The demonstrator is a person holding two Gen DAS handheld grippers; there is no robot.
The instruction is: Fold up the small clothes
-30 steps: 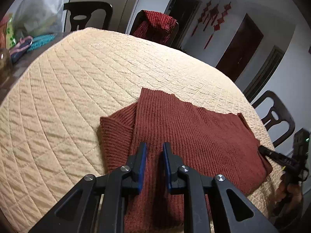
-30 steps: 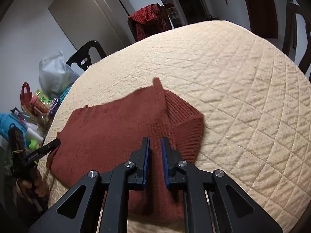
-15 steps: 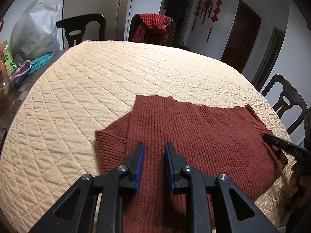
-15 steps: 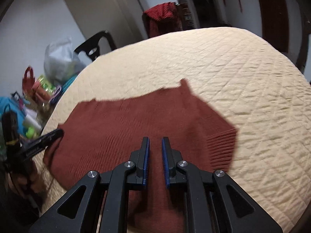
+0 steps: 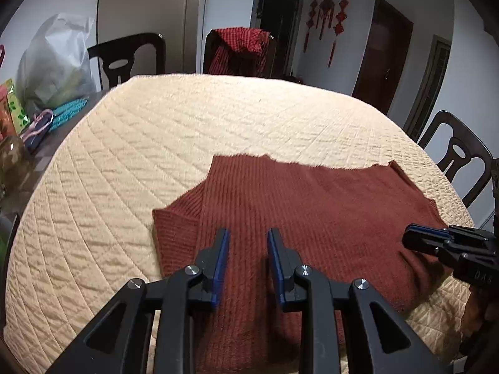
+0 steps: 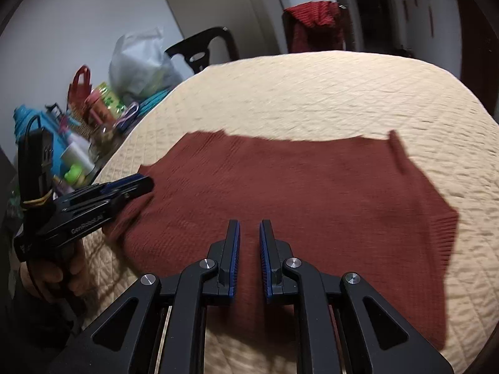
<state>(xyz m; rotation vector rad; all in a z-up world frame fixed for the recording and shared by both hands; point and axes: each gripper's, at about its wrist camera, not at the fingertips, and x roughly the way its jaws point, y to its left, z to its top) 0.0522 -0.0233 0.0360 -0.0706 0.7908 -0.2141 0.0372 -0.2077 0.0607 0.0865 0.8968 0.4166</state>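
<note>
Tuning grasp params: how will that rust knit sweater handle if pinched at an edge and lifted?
Likely floppy: the sweater lies limp and flat on the quilted cover. Ribbed knit probably stretches and sags. The textured quilt may drag it rather than let it slide.

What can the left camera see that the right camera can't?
Only the left camera shows the red wall ornaments clearly, a dark door and a chair on the right. Only the right camera shows the blue bottle and the hand holding the left gripper. Both show the sweater lying on the quilt, the plastic bag and the red cloth over a chair.
</note>
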